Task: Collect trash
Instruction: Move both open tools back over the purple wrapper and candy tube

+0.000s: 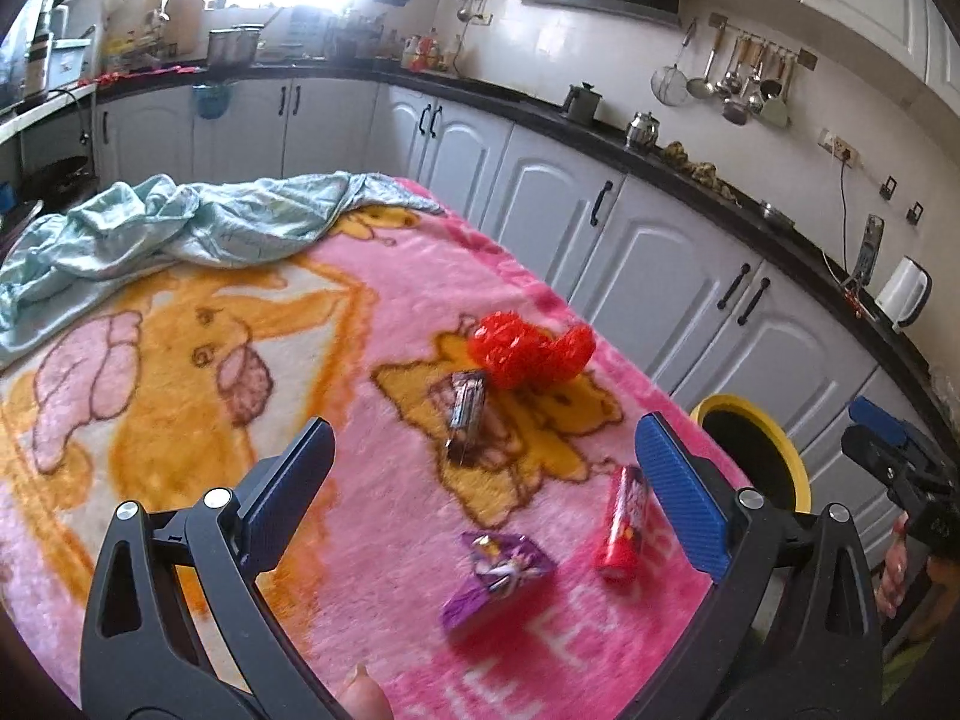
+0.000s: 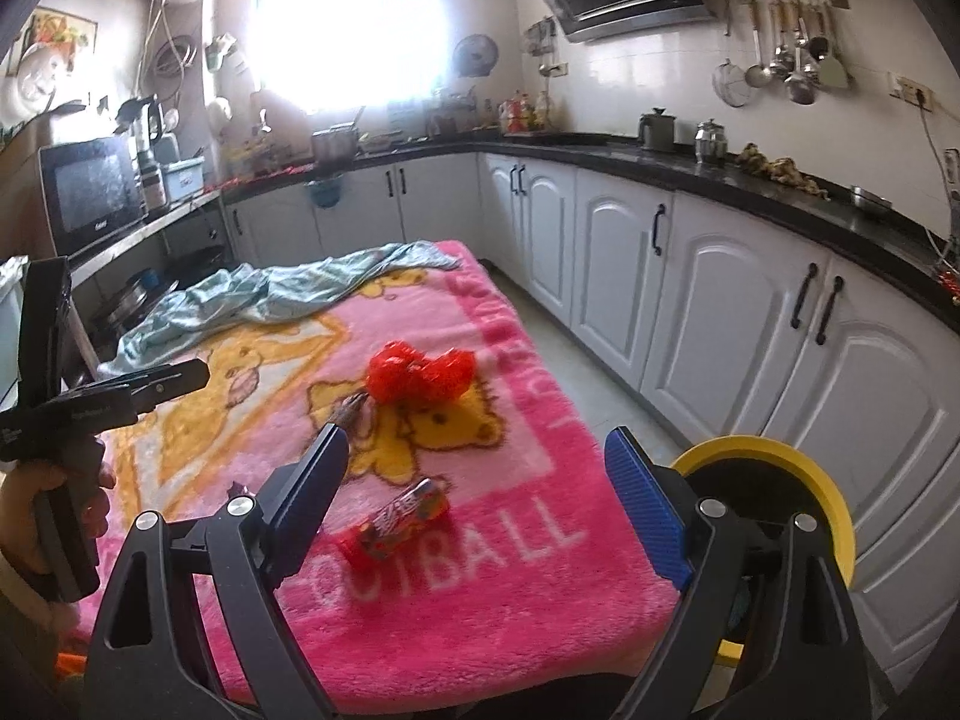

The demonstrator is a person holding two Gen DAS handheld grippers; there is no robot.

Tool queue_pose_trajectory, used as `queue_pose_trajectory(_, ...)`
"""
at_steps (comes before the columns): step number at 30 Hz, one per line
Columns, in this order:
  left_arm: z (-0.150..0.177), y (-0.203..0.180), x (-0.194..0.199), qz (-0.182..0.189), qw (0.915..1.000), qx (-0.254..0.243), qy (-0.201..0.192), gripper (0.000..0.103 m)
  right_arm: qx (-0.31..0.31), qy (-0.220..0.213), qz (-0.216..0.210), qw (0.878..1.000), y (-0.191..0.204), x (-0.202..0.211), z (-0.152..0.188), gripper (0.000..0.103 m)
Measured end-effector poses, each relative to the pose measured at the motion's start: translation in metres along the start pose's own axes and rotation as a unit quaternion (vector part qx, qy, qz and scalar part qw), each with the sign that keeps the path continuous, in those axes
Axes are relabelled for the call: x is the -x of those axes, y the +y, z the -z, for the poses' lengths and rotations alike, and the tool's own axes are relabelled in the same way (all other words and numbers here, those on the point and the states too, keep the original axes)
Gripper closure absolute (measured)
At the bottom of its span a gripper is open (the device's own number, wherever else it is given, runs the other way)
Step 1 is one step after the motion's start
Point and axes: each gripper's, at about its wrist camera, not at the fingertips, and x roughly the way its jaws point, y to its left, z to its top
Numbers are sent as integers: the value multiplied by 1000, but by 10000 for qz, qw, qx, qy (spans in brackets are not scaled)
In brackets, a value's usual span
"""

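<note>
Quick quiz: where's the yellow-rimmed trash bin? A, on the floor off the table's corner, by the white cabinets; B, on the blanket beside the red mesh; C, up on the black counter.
A: the yellow-rimmed bin stands on the floor between the pink blanket and the white cabinets.

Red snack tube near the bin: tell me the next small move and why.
Probably ease the right claw down and forward over the red snack tube. The claw is open and empty, the tube lies loose on the pink blanket right ahead of it, and the yellow-rimmed bin stands close beside.

A pale blue cloth (image 1: 180, 228) lies crumpled on the pink blanket (image 1: 384, 312) — touching.
</note>
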Motion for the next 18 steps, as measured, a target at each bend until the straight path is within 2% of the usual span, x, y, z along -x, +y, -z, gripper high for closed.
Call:
queue_pose_trajectory(9,27,13,-18,181,9984,-255,471,11,-17,521,-160,9985,12,-42,14,18)
queue_pose_trajectory(14,38,20,-24,598,9962,-227,594,11,-73,828,-248,9962,17,-66,22,18)
queue_pose_trajectory(18,46,18,-33,757,9940,-323,719,11,-85,1052,-321,9939,20,-84,28,19)
